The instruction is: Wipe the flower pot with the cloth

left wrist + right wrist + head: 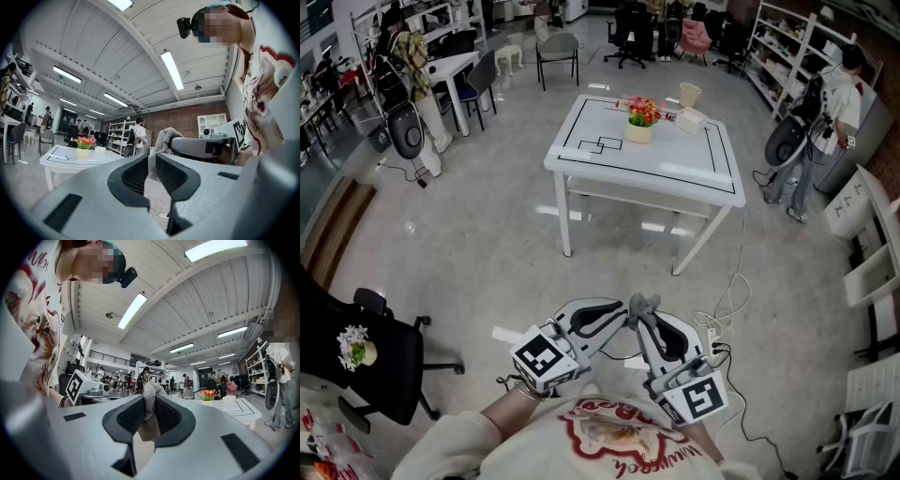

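The flower pot (638, 132), pale with red and orange flowers, stands on the far side of the white table (609, 169), well away from me. It is small in the left gripper view (82, 152) and in the right gripper view (207, 402). Close to my body both grippers point level and meet tip to tip. A grey cloth (642, 305) is bunched between them. My left gripper (624, 315) is shut on the cloth (152, 168). My right gripper (640, 320) is also shut on the cloth (149, 405), which hangs between its jaws.
A beige cup (689, 94) and a white box (691, 117) sit on the table near the pot. White cables (727, 309) lie on the floor at my right, and a black office chair (384, 352) stands at my left. A person (830, 112) stands by the shelves (872, 253) at right.
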